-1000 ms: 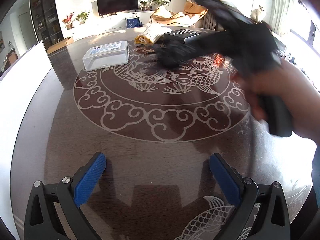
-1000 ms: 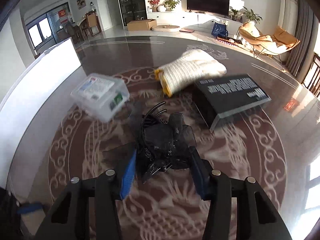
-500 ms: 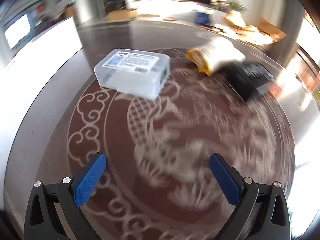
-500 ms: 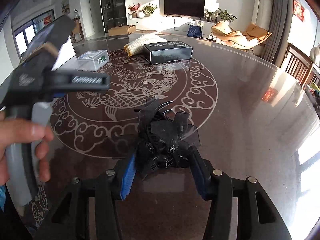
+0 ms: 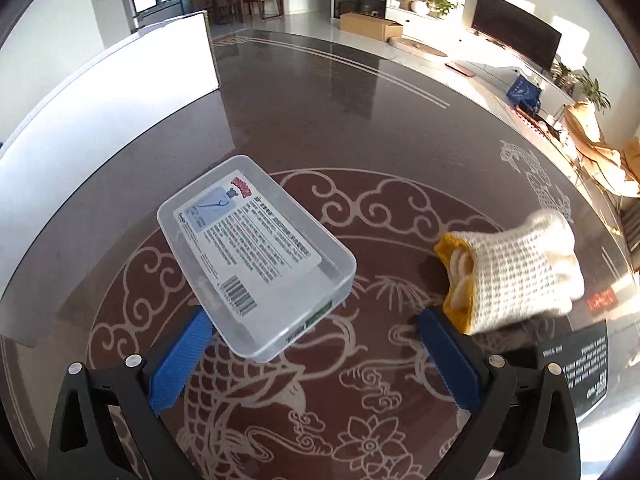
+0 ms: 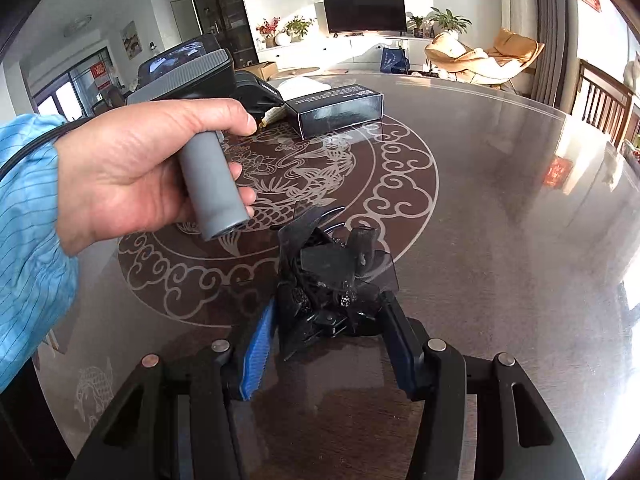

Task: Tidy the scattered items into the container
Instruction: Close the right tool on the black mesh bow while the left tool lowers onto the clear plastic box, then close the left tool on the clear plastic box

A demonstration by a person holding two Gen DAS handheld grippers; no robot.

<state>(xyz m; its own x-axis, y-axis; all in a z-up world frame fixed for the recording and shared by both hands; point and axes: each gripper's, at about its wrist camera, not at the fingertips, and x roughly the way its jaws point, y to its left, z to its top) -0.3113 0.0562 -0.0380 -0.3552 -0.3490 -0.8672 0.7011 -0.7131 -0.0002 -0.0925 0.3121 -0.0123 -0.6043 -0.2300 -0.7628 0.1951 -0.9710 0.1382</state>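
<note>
Left hand-held gripper [image 5: 312, 354] has swung since half a second ago: blur gone, view sharper, and it now sits closer over the clear plastic box [image 5: 256, 256], whose near corner lies between the blue pads [image 5: 180, 360]. Fingers wide apart, nothing held. Lid label with barcode faces up; box lid is on. The white knit gloves with yellow cuff [image 5: 512, 276] lie just beyond the right pad, cuff end toward the box, apart from it. Black carton [image 5: 580, 364] partly seen at the right edge of that view, nearer the table's right side.

Right hand-held gripper [image 6: 326, 344] clamped on a black hair clip [image 6: 328, 280], same grip as before; the clip's tangle of prongs and black mesh pokes forward from the fingers, lifted above the table [image 6: 500, 208] with a shadow beneath. In the right wrist view the person's left hand [image 6: 132, 168] in a blue striped sleeve now sits bigger and more central than before, gripping the grey handle of the other tool, and blocks the left part of the table, hiding the clear box. Black carton [image 6: 340, 110] stands at the far side of the carp pattern, white gloves just behind it, mostly hidden. TV, plants and chairs beyond the table's far edge.
</note>
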